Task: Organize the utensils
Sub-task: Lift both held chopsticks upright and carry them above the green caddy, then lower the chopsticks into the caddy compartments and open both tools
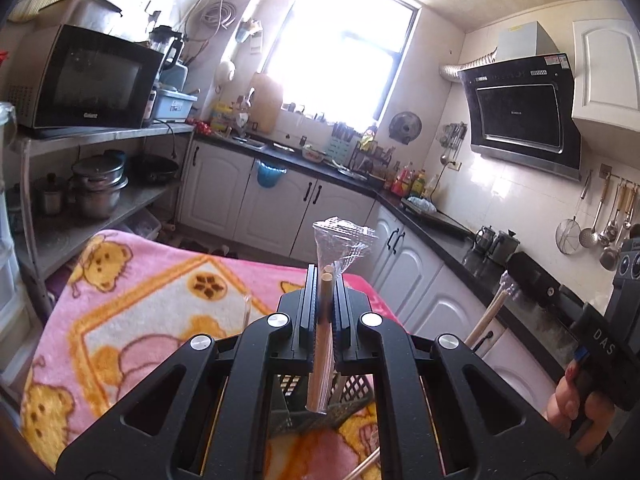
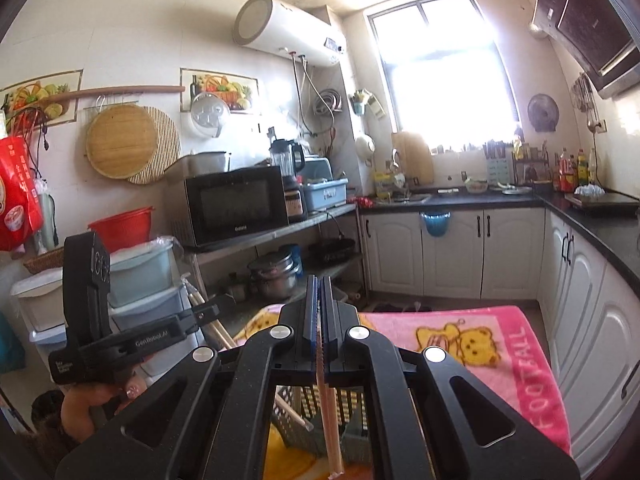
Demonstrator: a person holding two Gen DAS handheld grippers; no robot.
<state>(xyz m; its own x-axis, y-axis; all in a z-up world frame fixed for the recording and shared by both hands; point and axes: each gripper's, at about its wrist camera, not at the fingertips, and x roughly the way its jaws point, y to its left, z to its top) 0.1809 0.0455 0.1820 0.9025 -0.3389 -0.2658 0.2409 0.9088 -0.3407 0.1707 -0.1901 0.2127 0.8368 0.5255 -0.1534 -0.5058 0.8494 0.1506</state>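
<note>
In the left wrist view my left gripper (image 1: 325, 276) is shut on a pair of wooden chopsticks (image 1: 320, 360) in a clear plastic sleeve. The sleeve's crumpled top pokes up above the jaws. In the right wrist view my right gripper (image 2: 319, 280) is shut on another wrapped pair of chopsticks (image 2: 330, 412), which hangs down below the jaws. Under both grippers a dark mesh basket (image 1: 348, 396) (image 2: 304, 400) stands on the pink blanket, with one more wrapped chopstick (image 2: 292, 412) leaning in it. Each view shows the other gripper off to the side, held by a hand.
A pink bear-print blanket (image 1: 132, 300) (image 2: 480, 340) covers the table. White cabinets under a black counter (image 1: 440, 220) run along the right. A metal shelf with a microwave (image 1: 88, 80) and pots stands at the left, next to stacked plastic bins (image 2: 140, 280).
</note>
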